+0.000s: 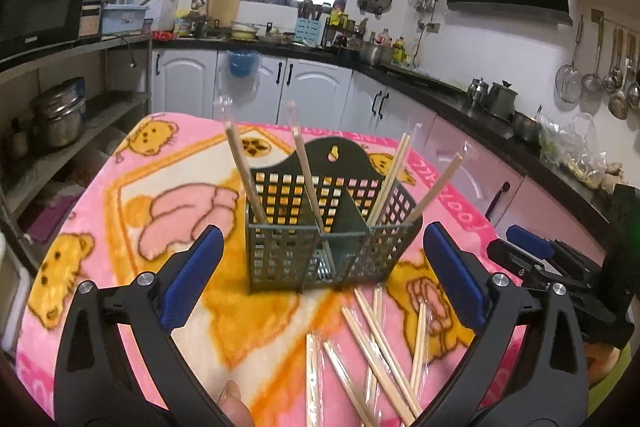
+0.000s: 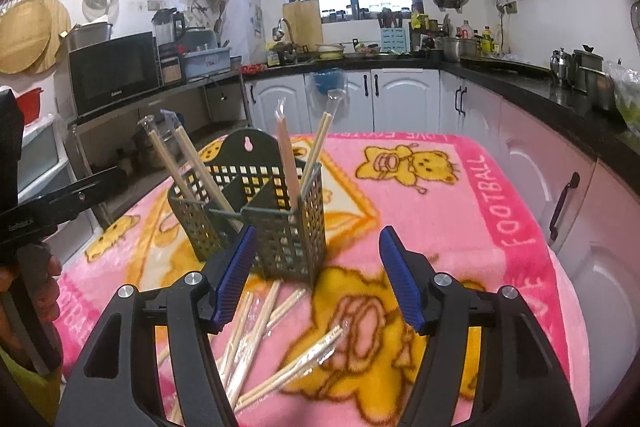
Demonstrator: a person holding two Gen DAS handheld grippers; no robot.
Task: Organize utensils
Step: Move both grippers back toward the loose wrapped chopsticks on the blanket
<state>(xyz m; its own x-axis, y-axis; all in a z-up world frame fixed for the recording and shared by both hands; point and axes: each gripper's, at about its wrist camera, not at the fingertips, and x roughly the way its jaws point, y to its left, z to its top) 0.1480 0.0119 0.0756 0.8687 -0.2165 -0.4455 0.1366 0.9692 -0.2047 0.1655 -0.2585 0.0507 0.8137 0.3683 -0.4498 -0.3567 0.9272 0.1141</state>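
Nearby, loose chopsticks (image 1: 376, 339) lie before the caddy (image 1: 320, 227).

Left gripper (image 1: 322, 277): jaws spread wide, nothing between the blue pads (image 1: 192, 275), angled downward; a fingertip (image 1: 234, 405) visible below the handle.
Right gripper (image 2: 318, 277): jaws parted, nothing gripped, angled downward.
Left hand (image 2: 38, 291): wrapped around its black handle.
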